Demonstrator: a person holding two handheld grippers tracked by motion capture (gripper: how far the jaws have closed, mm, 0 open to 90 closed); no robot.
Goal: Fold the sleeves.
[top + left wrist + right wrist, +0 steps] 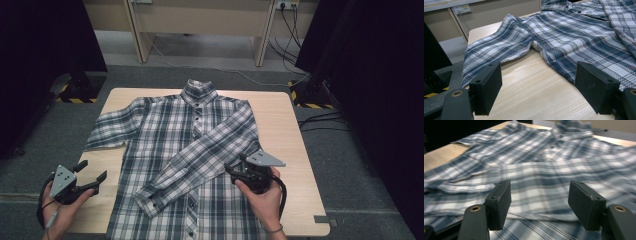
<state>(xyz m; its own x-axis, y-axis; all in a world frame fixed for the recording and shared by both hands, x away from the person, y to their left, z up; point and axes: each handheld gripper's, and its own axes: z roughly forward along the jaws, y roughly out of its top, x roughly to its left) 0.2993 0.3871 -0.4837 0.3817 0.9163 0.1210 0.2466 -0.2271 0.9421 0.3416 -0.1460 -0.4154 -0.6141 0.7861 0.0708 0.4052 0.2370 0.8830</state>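
Now both grippers, L point(95, 176) & R point(231, 169), jaws apart, nothing gripped, beside plaid shirt point(170, 135) on table point(280, 125).

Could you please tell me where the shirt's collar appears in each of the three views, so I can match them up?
High view: the collar is at top centre, at the table's far edge.
Left gripper view: top edge, right of centre.
Right gripper view: top edge, right of centre, blurred.
Shared landmark: the dark-buttoned placket running down from the collar.
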